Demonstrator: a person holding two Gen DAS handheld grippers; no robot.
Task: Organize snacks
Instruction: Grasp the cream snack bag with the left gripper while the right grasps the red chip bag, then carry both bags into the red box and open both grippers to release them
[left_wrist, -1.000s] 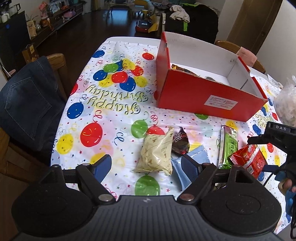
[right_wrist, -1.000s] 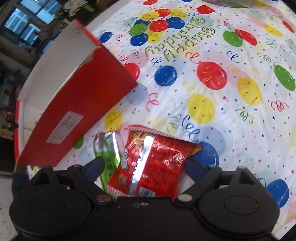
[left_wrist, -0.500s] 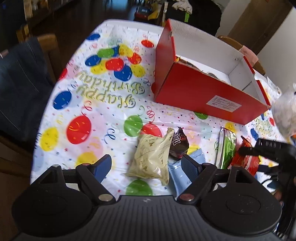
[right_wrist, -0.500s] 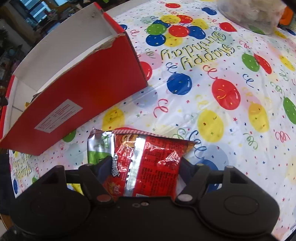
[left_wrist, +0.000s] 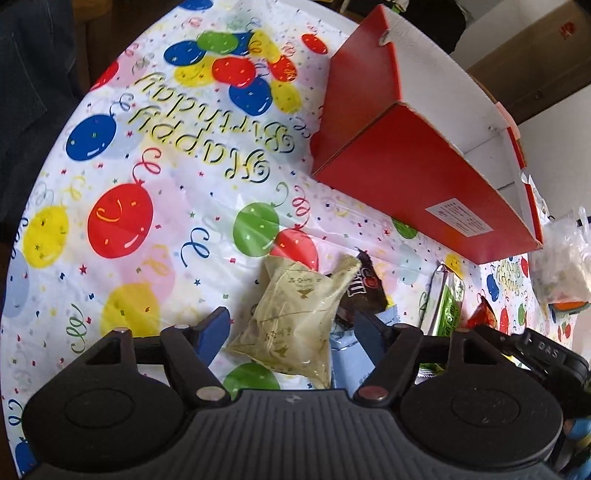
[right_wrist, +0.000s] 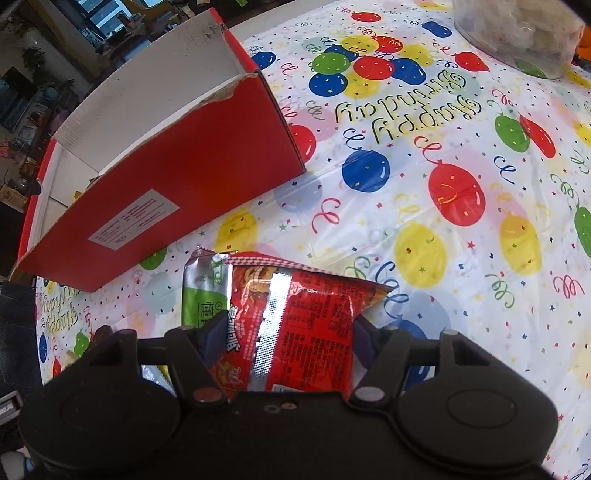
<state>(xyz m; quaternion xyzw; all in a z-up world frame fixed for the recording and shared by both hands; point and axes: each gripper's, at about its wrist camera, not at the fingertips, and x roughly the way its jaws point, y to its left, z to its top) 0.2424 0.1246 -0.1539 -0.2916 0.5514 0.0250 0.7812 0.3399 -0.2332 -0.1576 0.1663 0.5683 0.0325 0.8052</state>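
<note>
A beige snack packet (left_wrist: 299, 295) lies on the balloon tablecloth (left_wrist: 122, 177) between the fingers of my left gripper (left_wrist: 291, 317). Its jaws are closing, and the pads stand just clear of the packet. A brown candy packet (left_wrist: 364, 288) and a light blue packet (left_wrist: 343, 349) lie partly under it. My right gripper (right_wrist: 291, 326) is closing on a red snack packet (right_wrist: 310, 314), with both pads against its sides. A green packet (right_wrist: 203, 295) lies under the red one's left edge. The open red box (right_wrist: 184, 173) stands behind them.
The red box (left_wrist: 417, 177) takes up the far right of the table in the left wrist view. A clear plastic bag (right_wrist: 517, 33) sits at the far table edge. Jeans hang over a chair (left_wrist: 33, 74) on the left. Bare tablecloth (right_wrist: 461, 240) spreads to the right of the red packet.
My left gripper has come down and nearer to the beige packet, and its jaws have narrowed. The right jaws have closed in from wide apart onto the red packet.
</note>
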